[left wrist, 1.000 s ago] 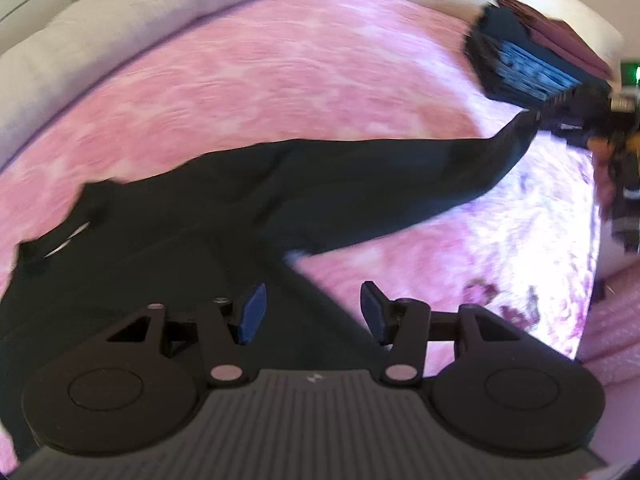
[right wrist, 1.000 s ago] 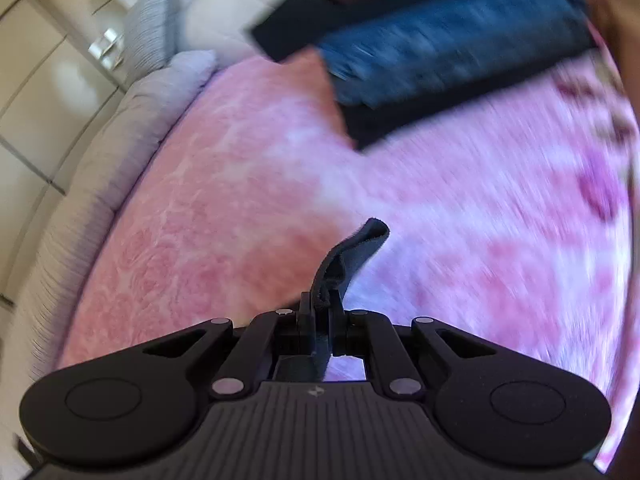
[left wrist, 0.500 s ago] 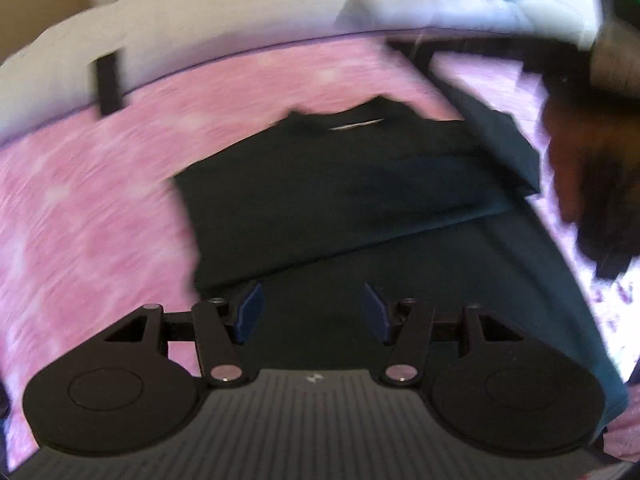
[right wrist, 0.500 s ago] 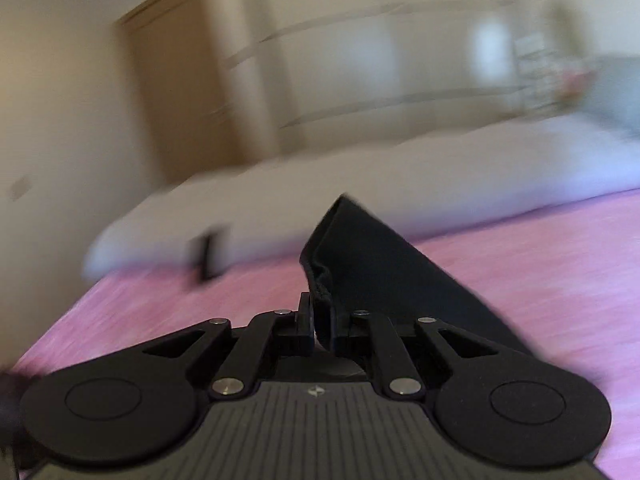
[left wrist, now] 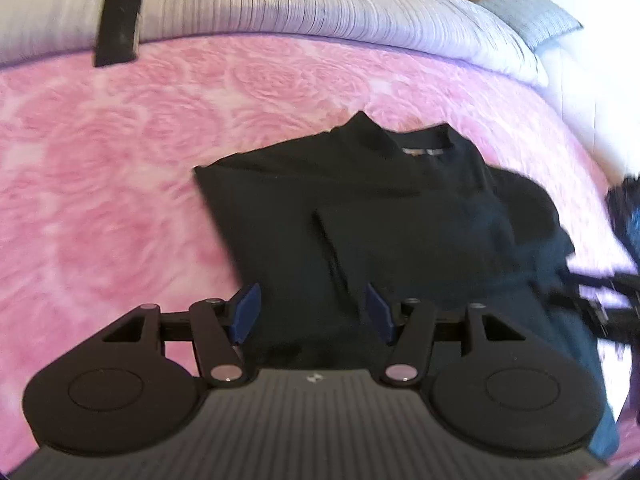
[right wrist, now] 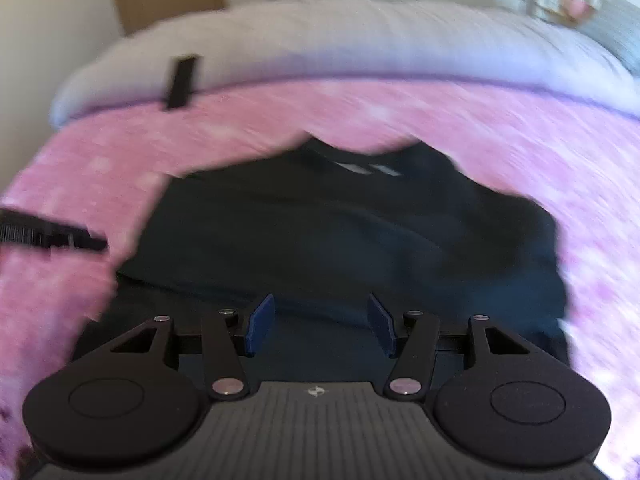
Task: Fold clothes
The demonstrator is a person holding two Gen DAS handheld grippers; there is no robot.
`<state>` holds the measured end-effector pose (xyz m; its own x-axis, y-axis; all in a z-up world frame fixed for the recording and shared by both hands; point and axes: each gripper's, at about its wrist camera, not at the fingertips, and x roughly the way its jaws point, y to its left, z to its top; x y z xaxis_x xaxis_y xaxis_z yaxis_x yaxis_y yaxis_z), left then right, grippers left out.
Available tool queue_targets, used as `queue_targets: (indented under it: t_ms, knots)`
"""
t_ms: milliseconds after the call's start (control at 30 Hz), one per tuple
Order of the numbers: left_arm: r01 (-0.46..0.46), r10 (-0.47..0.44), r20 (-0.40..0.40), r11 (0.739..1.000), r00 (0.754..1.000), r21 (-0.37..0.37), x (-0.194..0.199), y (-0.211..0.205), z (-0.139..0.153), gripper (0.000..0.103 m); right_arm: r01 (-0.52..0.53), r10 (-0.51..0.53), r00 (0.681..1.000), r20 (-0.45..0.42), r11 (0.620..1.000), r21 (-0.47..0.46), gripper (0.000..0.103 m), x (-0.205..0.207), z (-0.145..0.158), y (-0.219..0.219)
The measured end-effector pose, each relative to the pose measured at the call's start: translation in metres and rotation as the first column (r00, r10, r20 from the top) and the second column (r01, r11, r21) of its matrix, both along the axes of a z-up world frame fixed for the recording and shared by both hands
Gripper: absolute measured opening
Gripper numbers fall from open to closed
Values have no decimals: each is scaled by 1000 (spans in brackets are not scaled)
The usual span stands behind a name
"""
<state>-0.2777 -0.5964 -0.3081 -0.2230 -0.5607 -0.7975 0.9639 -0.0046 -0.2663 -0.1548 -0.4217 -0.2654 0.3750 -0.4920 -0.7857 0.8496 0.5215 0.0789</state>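
The black shirt [left wrist: 360, 216] lies lengthwise on the pink blanket [left wrist: 120, 184], collar pointing away toward the grey bedding [left wrist: 320, 4] — left gripper [left wrist: 312, 312] open and empty, right gripper's [right wrist: 320, 324] jaws opening, nothing between them.

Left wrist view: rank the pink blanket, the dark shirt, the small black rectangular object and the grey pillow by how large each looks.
1. pink blanket
2. dark shirt
3. grey pillow, farther off and partly cropped, so its rank against the object is unsure
4. black rectangular object

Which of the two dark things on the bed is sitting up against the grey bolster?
The small black rectangle, leaning where the grey bolster meets the pink blanket. The black shirt lies flat mid-blanket.
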Motion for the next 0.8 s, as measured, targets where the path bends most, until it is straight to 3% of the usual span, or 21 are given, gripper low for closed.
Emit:
queue_targets:
  t_ms: [100,233,267,300,367,600,633,700,800]
  knots:
    - [38,-38,-28,999,999,-15,-10,-37,-18,51,44,-44,998,-46,999,-11,55,-33,-6,-13]
    - [90,-90,-6,992,996,91,-29,-79,-49,44,100,-105,988,-112,994,-48,56,-68,-17,-35]
    - [99,-103,35,990,994,105,-36,-84,-54,39,108,-115,984,-136,992,-63,59,-74,-21,-40]
    - [107,-113,54,990,992,96,-42,-85,-53,25,111,-122,979,-163,991,-80,65,-79,-26,-44]
    - [104,-107,19,989,994,107,-43,-88,-47,3,109,-129,969,-213,988,-107,71,-88,-36,-52]
    - [52,-52,-154,999,987,-4,-24,-88,16,3,44,-87,956,-282,987,-156,69,-100,-72,-73]
    - [53,-54,-153,999,987,-10,-23,-88,22,3,56,-98,957,-272,986,-159,67,-102,-74,-77]
    - [53,-54,-107,999,993,-6,-20,-88,29,3,112,-168,950,-265,971,-212,48,-110,-73,-83]
    - [59,-57,-19,994,998,93,-17,-85,9,3,218,-292,922,-254,934,-283,54,-129,-71,-89]
